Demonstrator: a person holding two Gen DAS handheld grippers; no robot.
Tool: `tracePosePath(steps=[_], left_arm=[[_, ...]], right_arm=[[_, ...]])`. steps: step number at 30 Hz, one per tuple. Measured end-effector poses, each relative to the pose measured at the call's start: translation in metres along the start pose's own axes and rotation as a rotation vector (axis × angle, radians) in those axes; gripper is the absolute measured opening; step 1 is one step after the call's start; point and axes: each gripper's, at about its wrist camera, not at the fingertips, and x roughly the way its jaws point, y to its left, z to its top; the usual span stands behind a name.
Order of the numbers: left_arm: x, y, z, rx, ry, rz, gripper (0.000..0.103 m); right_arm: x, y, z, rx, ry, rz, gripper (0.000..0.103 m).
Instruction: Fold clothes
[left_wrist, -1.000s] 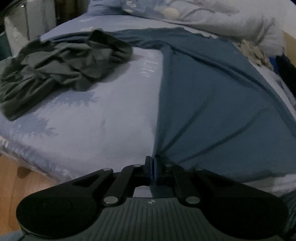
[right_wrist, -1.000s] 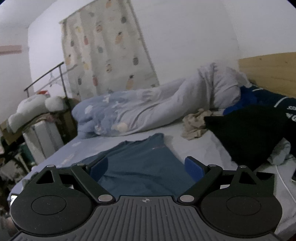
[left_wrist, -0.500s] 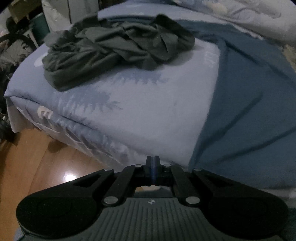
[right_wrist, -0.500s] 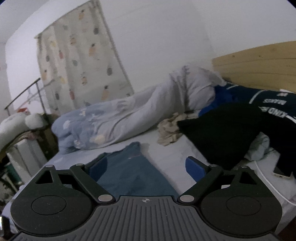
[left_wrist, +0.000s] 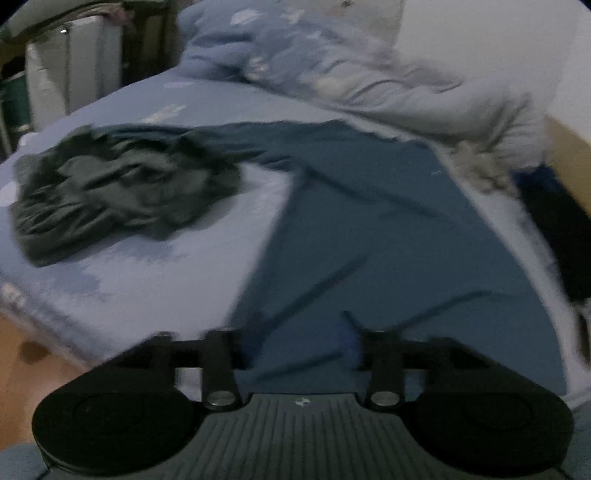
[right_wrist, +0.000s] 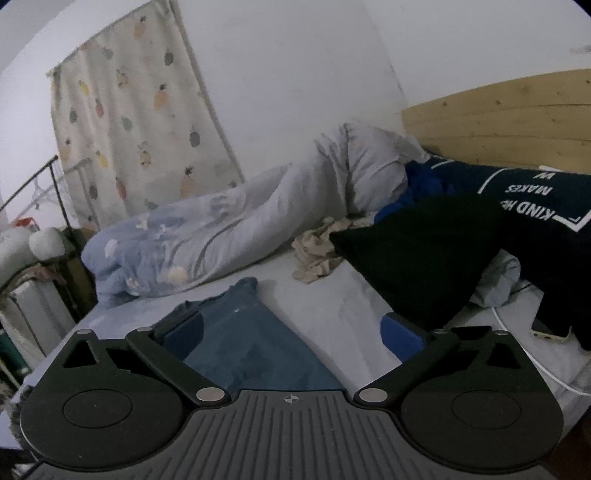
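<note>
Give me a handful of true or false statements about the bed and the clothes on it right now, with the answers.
1. The blue shirt lies spread flat on the bed. True.
2. The dark grey garment is neatly folded. False: it is a crumpled heap.
3. The left gripper clamps the blue shirt. False: its jaws are opening, with nothing pinched between them.
4. The right gripper has its jaws wide apart, holding nothing. True.
5. The headboard is wooden. True.
</note>
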Motion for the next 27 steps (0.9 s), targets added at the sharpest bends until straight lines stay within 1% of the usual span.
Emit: tracePosePath(steps=[1, 4, 6, 8, 9, 11, 14, 18, 22, 27], left_arm=[[-0.001, -0.008, 0.0, 0.005, -0.011, -0.023, 0.074], [-0.001, -0.028, 0.003, 0.026, -0.026, -0.081, 0.078], [0.003, -0.039, 0.005, 0.044, -0.023, -0.116, 0.088], [0.005, -0.054, 0.006, 0.077, -0.031, -0.164, 0.088], [0.006, -0.062, 0.006, 0.102, -0.035, -0.177, 0.088], [0.007, -0.084, 0.005, 0.17, -0.047, -0.191, 0.089], [0.012, -0.126, -0.002, 0.306, -0.06, -0.229, 0.095], [0.024, -0.19, -0.019, 0.507, -0.069, -0.291, 0.098], [0.043, -0.255, -0.049, 0.684, -0.061, -0.341, 0.098], [0.063, -0.321, -0.098, 0.883, -0.084, -0.385, 0.098]], right_arm=[[0.0, 0.0, -0.001, -0.003, 0.003, -0.002, 0.103], [0.002, 0.001, -0.004, -0.003, 0.013, -0.012, 0.103], [0.006, 0.002, -0.005, 0.01, 0.012, -0.027, 0.103], [0.008, 0.002, -0.004, 0.008, 0.001, -0.038, 0.103], [0.008, 0.002, -0.004, -0.002, -0.013, -0.053, 0.103], [0.005, -0.002, -0.003, -0.019, -0.055, -0.099, 0.103], [-0.002, -0.018, -0.005, -0.019, -0.116, -0.178, 0.103], [-0.006, -0.048, -0.007, 0.043, -0.147, -0.277, 0.103], [-0.008, -0.074, -0.014, 0.107, -0.143, -0.336, 0.103], [-0.009, -0.089, -0.028, 0.132, -0.101, -0.352, 0.103]])
